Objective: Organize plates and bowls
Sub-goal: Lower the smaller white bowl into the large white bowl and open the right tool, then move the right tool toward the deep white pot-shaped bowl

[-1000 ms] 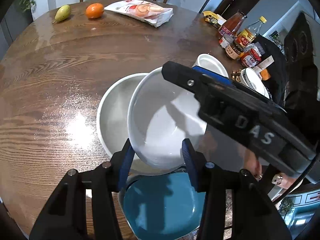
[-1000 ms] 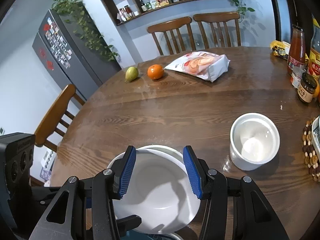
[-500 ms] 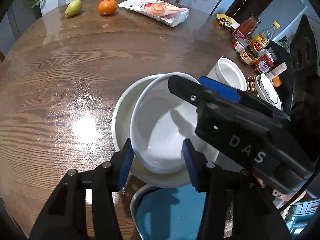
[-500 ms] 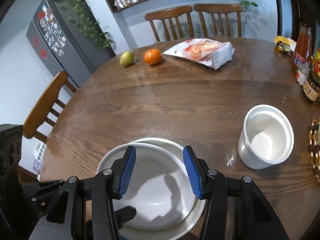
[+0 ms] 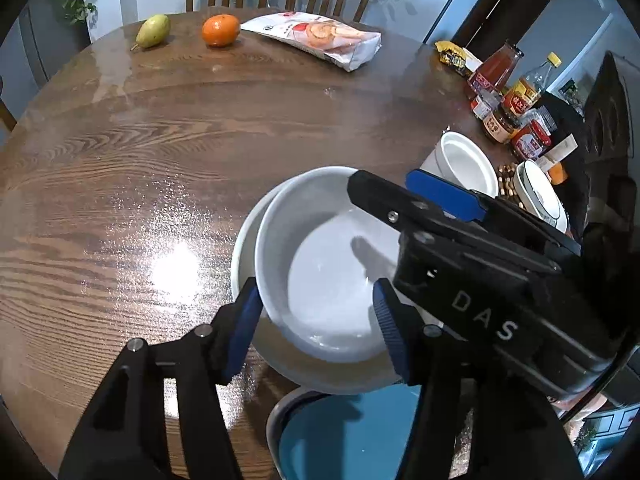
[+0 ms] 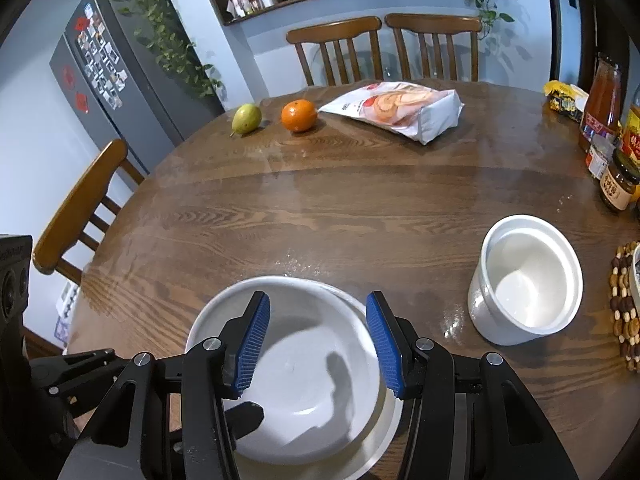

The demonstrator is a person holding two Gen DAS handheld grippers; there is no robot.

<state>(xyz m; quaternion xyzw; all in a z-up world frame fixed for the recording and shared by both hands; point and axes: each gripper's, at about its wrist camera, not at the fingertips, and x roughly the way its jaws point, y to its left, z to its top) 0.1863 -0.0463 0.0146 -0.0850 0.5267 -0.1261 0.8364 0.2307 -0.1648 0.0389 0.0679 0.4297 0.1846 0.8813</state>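
Note:
A white bowl (image 5: 320, 264) sits tilted inside a larger white bowl (image 5: 242, 256) on the wooden table (image 5: 160, 140). My left gripper (image 5: 316, 320) is open, its blue pads either side of the inner bowl's near rim. My right gripper (image 6: 318, 340) is open above the same white bowl (image 6: 312, 380), which rests in the larger bowl (image 6: 384, 436). The right gripper's body crosses the left wrist view (image 5: 480, 264). A blue plate (image 5: 344, 436) lies at the near edge. A white pot (image 6: 524, 280) stands to the right.
A pear (image 6: 246, 118), an orange (image 6: 298, 115) and a snack bag (image 6: 396, 110) lie at the far side. Sauce bottles and jars (image 5: 504, 100) crowd the right edge, by a beaded trivet (image 6: 624, 304) and a patterned bowl (image 5: 540, 200). Chairs surround the table.
The inner white bowl has come down into the larger bowl and sits lower. Both grippers have drawn back slightly, and the views have shifted so more of the table shows.

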